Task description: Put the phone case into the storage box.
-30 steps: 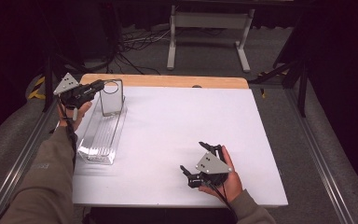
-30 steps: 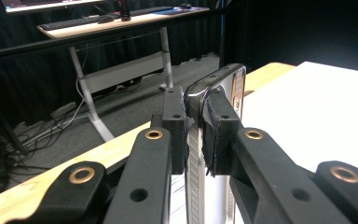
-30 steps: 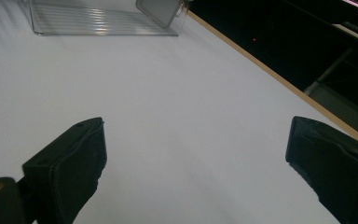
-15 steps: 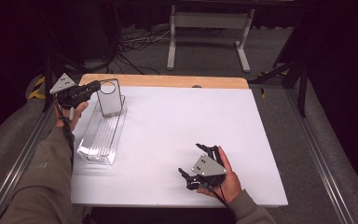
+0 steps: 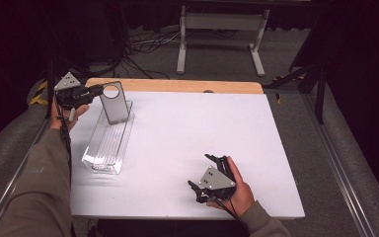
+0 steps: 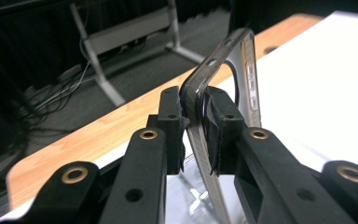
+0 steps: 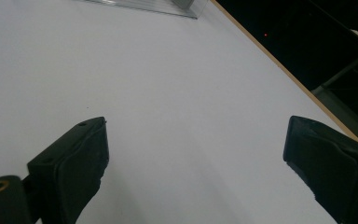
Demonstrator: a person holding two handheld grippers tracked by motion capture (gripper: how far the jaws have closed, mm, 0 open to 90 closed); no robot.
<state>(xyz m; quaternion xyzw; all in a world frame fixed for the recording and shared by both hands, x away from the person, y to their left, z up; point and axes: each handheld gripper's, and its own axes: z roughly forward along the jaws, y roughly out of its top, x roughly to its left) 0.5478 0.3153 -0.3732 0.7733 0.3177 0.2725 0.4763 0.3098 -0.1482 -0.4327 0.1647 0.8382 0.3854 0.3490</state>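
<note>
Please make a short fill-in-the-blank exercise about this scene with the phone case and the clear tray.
1. The left gripper is shut on the ____ phone case.
2. The case's lower end is inside the clear ____.
3. The right gripper has its jaws ____.
4. The tabletop is ____ in colour.

Missing words: grey; tray; open; white

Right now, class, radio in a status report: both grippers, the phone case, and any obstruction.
Left gripper shut on phone case, held upright over clear tray. Right gripper open, resting on white table. Nothing in the way.
</note>
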